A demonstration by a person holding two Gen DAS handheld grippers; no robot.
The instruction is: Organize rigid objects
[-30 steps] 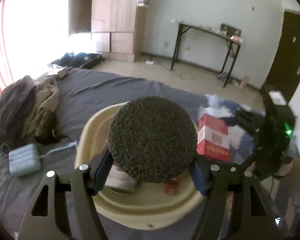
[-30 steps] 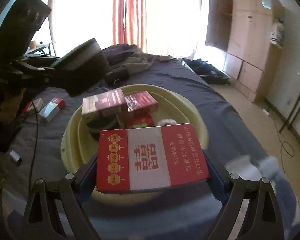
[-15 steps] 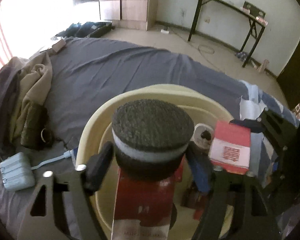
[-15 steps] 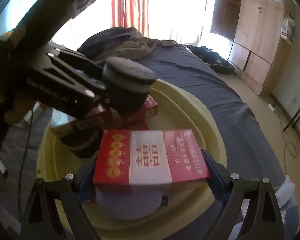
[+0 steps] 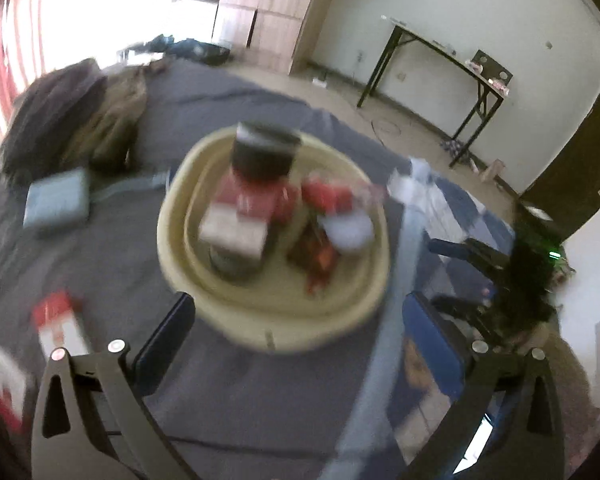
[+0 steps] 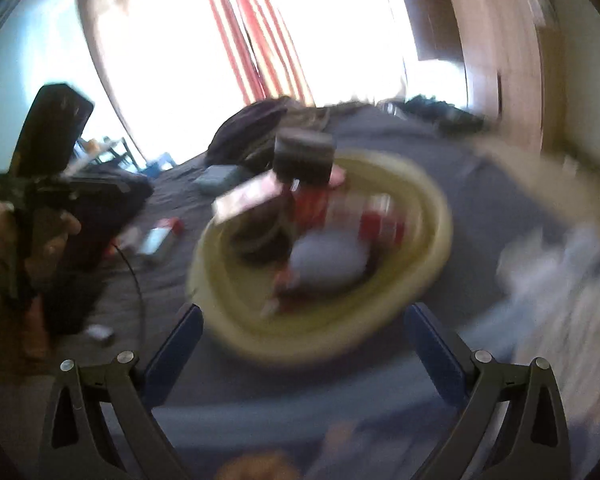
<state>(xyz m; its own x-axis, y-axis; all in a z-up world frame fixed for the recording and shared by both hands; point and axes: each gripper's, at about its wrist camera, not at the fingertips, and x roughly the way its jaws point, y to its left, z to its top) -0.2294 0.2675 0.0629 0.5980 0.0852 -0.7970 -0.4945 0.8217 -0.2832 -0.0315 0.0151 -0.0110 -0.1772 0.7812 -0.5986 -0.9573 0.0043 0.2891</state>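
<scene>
Left wrist view gives you the bed (image 5: 228,376) first, its dark grey sheet filling most of the blurred picture. On it sits the cream basin (image 5: 274,322), round and shallow. Inside, on its left half, a dark round puck (image 5: 265,155) with a pale band stands on top of a red and white box (image 5: 242,216), which lies across another dark round thing. On the right half you have a second red box (image 5: 332,198) and a pale bluish disc (image 5: 346,232) just beside it, with a small red item below them that is too smeared to name.

Your left tool (image 5: 300,344) hangs above the near rim of the basin, its blue pads spread wide with nothing between them. Your right tool (image 6: 300,340) is the same in its own view: pads far apart, gripping nothing, held over the near edge of the basin.

Outside the basin, to its left, a heap of dark and tan clothes (image 5: 80,120) lies at the far side of the bed, a light blue pouch (image 5: 56,202) near it, and two red and white packs (image 5: 58,326) closer to you. A black folding tabletop (image 5: 444,52) stands by the far wall.
</scene>
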